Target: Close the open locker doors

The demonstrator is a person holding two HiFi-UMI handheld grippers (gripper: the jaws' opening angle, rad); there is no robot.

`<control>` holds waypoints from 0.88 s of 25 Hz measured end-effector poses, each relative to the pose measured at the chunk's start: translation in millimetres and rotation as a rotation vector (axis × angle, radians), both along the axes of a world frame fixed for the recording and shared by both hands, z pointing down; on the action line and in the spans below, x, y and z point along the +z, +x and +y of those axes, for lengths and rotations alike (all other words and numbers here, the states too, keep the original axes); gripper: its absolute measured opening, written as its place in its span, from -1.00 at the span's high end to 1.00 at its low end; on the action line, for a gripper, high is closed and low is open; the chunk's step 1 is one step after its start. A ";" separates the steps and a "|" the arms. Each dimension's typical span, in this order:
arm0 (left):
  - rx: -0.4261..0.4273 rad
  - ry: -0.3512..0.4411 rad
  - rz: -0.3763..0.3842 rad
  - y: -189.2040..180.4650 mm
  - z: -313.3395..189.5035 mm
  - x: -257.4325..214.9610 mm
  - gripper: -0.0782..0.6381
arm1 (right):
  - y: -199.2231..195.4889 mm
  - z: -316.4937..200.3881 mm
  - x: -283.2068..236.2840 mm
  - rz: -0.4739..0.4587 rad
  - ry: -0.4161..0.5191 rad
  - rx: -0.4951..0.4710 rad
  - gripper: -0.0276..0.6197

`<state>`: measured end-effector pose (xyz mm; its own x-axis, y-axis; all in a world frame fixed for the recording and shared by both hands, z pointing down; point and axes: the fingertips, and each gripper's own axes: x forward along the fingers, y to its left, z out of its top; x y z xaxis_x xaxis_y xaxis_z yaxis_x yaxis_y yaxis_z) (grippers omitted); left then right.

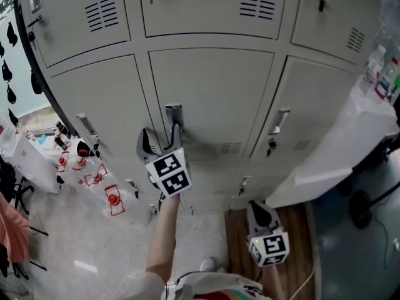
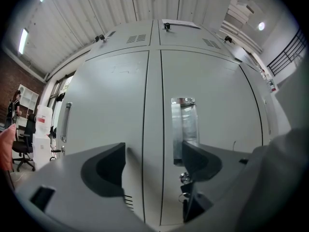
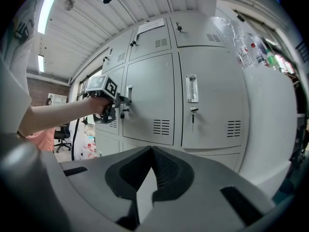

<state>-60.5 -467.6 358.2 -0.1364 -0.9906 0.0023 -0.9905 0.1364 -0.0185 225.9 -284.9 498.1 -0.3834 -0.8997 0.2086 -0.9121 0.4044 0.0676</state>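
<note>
A bank of grey lockers fills all views. In the head view the middle door [image 1: 212,99] looks flush with its neighbours, and I see no door standing ajar. My left gripper [image 1: 161,140] is open and pressed close to this door. Its right jaw sits at the lower end of the metal handle [image 1: 174,114]. In the left gripper view the handle [image 2: 184,128] stands just above the right jaw, with a key lock [image 2: 185,178] beneath, and the left gripper [image 2: 152,166] holds nothing. My right gripper [image 1: 260,214] hangs low and back from the lockers, shut and empty [image 3: 150,154].
A white counter [image 1: 350,136] with bottles [image 1: 382,70] juts out at the right of the lockers. A black chair base [image 1: 361,209] stands beside it. Red-and-white items [image 1: 111,199] lie on the floor at the left. An office chair [image 2: 23,149] stands far left.
</note>
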 end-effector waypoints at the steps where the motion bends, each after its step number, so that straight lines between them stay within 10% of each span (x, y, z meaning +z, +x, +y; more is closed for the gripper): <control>1: -0.001 -0.001 -0.002 0.1 0.1 0.2 -0.17 | 0.9 1.8 -1.3 0.002 0.004 0.003 0.90; 22: 0.196 0.188 0.130 43.6 90.7 -76.3 -0.17 | 10.3 48.6 -18.3 -0.026 0.028 -0.011 0.90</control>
